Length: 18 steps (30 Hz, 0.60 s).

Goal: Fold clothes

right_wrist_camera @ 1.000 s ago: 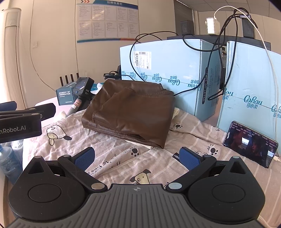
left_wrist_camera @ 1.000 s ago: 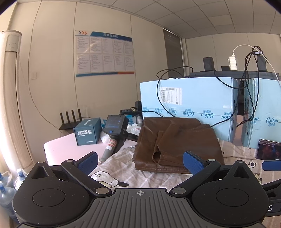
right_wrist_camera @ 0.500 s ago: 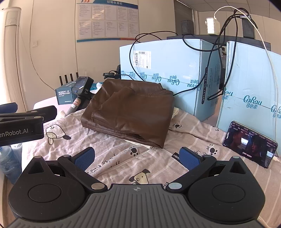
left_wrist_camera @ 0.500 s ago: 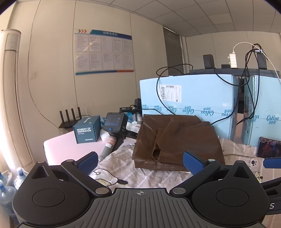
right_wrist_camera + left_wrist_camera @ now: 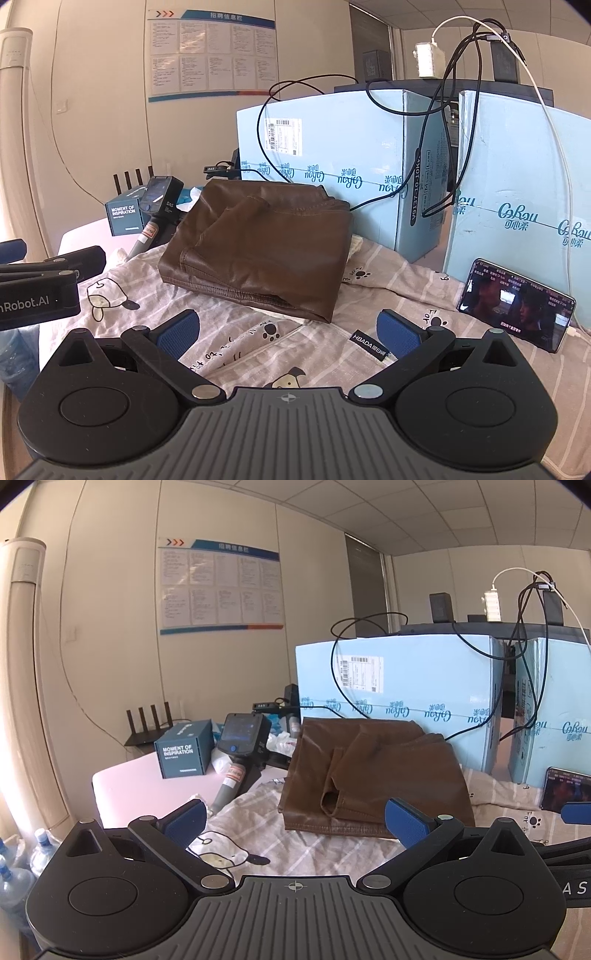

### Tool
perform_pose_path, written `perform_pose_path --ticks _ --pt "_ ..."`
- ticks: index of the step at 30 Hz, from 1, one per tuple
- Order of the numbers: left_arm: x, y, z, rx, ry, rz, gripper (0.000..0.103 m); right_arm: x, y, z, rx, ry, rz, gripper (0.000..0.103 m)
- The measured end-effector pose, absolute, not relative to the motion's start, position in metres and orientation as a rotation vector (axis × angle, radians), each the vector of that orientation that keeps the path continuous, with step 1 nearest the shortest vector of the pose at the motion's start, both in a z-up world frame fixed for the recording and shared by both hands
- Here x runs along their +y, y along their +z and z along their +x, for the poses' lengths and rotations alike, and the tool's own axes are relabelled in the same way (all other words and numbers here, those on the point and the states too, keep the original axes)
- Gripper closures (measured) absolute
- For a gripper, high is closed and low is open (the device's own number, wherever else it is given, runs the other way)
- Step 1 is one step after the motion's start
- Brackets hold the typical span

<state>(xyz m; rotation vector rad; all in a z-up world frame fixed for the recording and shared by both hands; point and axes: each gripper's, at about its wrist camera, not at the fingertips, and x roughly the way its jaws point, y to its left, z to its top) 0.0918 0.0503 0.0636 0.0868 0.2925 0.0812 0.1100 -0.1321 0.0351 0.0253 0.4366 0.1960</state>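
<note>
A brown leather-look garment (image 5: 373, 771) lies folded in a thick rectangle on a striped cartoon-print sheet (image 5: 306, 849); it also shows in the right wrist view (image 5: 258, 251). My left gripper (image 5: 295, 825) is open and empty, held in front of the garment's near edge and apart from it. My right gripper (image 5: 288, 332) is open and empty, over the sheet (image 5: 236, 347) in front of the garment. The left gripper's side shows at the left edge of the right wrist view (image 5: 37, 288).
Light blue cartons (image 5: 332, 147) with cables stand behind the garment. A phone (image 5: 513, 306) leans at the right. A handheld device (image 5: 240, 753), a small teal box (image 5: 183, 755) and a router stand at the back left. Water bottles (image 5: 14, 878) stand lower left.
Both grippers have drawn back slightly and risen a little from the garment, both still open. The garment has not moved.
</note>
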Motion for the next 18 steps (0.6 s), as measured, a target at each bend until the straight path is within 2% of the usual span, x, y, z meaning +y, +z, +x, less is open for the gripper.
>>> perform_pose_path --ticks 18 --pt "0.0496 0.0621 0.0901 0.295 0.074 0.086 0.000 -0.1316 0.0342 0.1091 0.440 0.199 0.024 0.000"
